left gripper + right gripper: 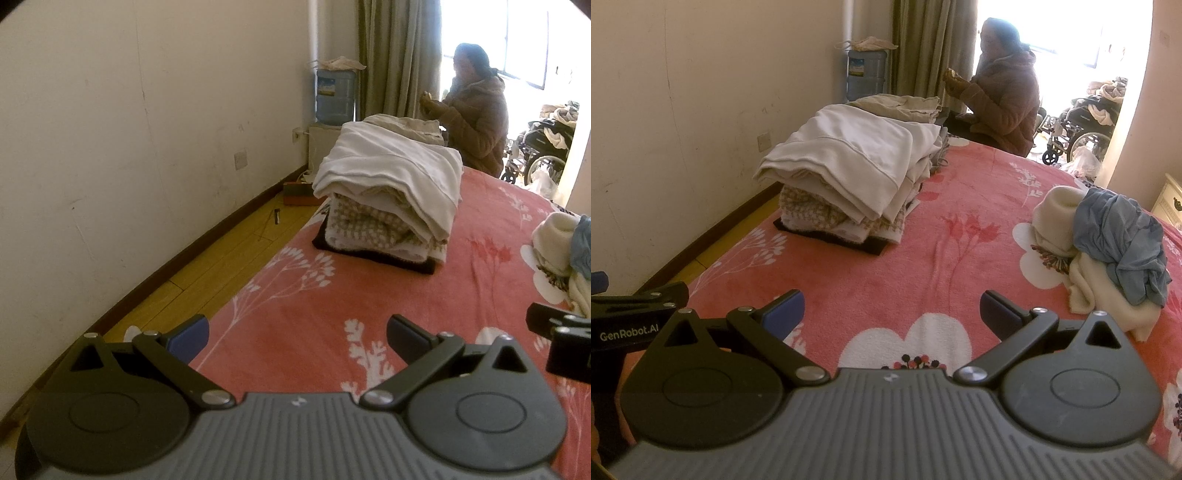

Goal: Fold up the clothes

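Observation:
A stack of folded clothes (388,192) (857,173), white on top with a checked piece under it, sits on the far left of the red floral bedspread (314,295) (942,258). On the right lies a crumpled heap: a blue garment (1119,240) over cream ones (1056,221), seen in part at the edge of the left wrist view as the cream heap (554,240). My left gripper (297,338) hovers open over the bed's near left edge, holding nothing. My right gripper (892,314) is open and holds nothing, over the near middle of the bed, short of the heap.
A person in a brown coat (476,114) (1004,99) sits beyond the bed's far end. A water bottle on a dispenser (334,96) stands by the curtain. Wooden floor (207,266) runs between bed and wall. A wheelchair (1078,129) is at the back right, a nightstand (1171,199) at the right edge.

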Demonstrator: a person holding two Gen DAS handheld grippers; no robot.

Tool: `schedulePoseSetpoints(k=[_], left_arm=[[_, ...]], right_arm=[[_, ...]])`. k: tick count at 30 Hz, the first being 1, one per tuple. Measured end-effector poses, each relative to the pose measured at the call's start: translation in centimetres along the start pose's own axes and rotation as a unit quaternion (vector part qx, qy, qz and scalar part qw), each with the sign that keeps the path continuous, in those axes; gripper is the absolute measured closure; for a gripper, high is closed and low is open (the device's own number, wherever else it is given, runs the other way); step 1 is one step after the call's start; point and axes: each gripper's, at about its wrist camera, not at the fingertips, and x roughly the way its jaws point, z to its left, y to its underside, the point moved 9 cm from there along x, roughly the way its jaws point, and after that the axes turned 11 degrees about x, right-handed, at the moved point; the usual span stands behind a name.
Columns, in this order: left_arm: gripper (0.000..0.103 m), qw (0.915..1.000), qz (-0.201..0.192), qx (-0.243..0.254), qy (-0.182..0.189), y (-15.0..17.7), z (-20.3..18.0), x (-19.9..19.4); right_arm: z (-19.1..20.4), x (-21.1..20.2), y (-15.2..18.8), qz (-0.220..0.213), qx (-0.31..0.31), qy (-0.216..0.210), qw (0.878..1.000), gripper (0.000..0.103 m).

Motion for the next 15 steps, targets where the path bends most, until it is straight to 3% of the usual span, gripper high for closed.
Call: schedulePoseSetpoints(k=[15], left_arm=[[0.000,1.0000,-0.001,0.000,0.000,-0.01,0.10,-0.03]], right_arm=[[-0.03,0.06,0.03,0.000,0.000,0.002,1.000,0.001]])
